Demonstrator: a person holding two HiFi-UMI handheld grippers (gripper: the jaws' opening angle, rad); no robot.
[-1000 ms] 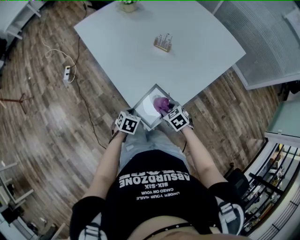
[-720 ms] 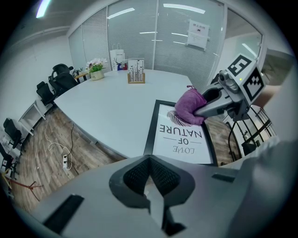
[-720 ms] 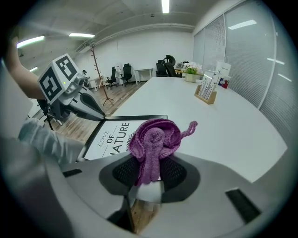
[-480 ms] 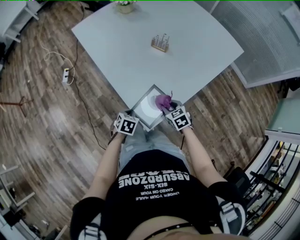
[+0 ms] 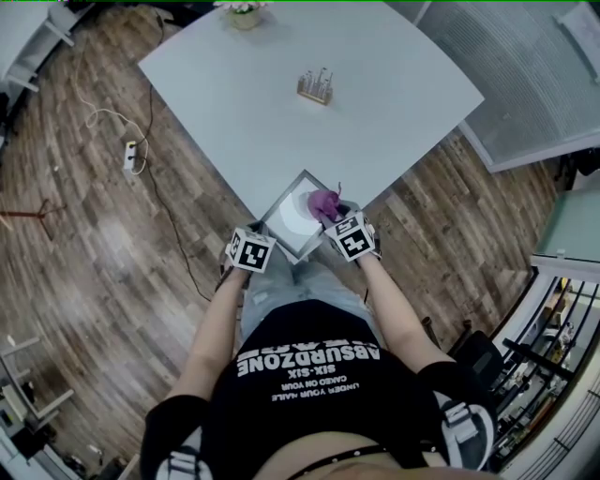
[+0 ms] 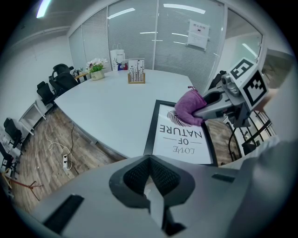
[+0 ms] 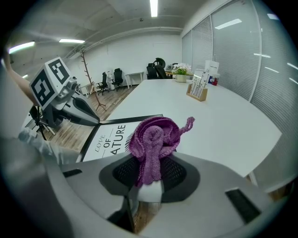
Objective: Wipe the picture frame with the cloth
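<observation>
A black-edged picture frame [image 5: 292, 225] with a white print lies at the near corner of the white table [image 5: 281, 84]; its lettering shows in the left gripper view [image 6: 179, 135]. My right gripper [image 5: 334, 217] is shut on a bunched purple cloth [image 5: 324, 203], which rests on the frame's right part. In the right gripper view the cloth [image 7: 153, 137] bulges out of the jaws. My left gripper [image 5: 265, 236] is shut on the frame's near left corner, and its tip [image 7: 95, 121] meets that corner [image 7: 104, 122].
A small wooden stand with upright items [image 5: 315, 86] sits mid-table, and a potted plant [image 5: 242, 11] stands at the far edge. A power strip with cable [image 5: 129, 155] lies on the wood floor to the left. Office chairs [image 6: 58, 79] stand beyond the table.
The right gripper and the purple cloth have shifted slightly over the frame. The left gripper stays at the frame's corner.
</observation>
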